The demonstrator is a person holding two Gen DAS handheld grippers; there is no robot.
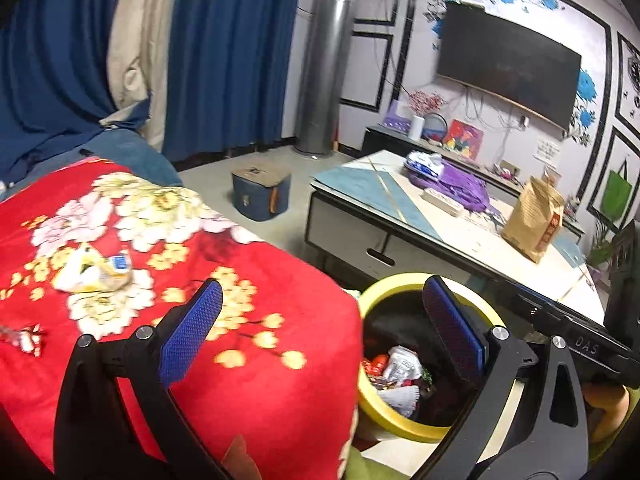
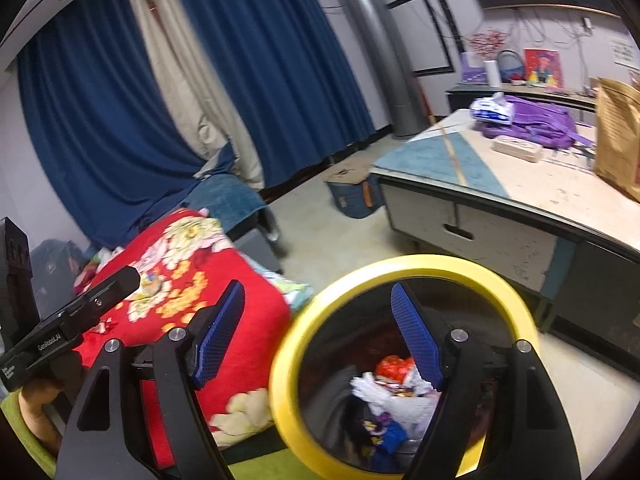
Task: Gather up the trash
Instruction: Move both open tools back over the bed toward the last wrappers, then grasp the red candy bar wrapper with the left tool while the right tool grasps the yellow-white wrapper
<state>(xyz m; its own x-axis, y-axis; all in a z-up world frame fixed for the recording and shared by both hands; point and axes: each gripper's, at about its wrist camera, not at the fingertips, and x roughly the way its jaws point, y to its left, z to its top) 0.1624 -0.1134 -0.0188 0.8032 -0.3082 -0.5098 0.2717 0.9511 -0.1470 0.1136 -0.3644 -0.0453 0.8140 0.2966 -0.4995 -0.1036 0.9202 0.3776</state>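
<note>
A yellow-rimmed trash bin [image 1: 394, 280] [image 2: 404, 265] stands on the floor beside a sofa covered with a red flowered blanket [image 1: 248, 264] [image 2: 248, 292]. Wrappers and crumpled paper [image 1: 400, 368] [image 2: 394, 384] lie inside it. A crumpled yellow-white wrapper [image 1: 92, 272] rests on the blanket to the left, and a small red-white wrapper [image 1: 28, 336] lies near the left edge. My left gripper [image 1: 323, 284] is open and empty over the blanket's edge and the bin. My right gripper [image 2: 318, 288] hangs open and empty above the bin's rim. Each view shows the other gripper at its side.
A low coffee table [image 1: 360, 204] [image 2: 500, 184] stands right behind the bin with a purple backpack [image 1: 452, 184], a power strip [image 2: 518, 148] and a brown paper bag [image 1: 534, 220]. A blue box [image 1: 262, 196] sits on the floor. Blue curtains [image 1: 224, 60] hang behind.
</note>
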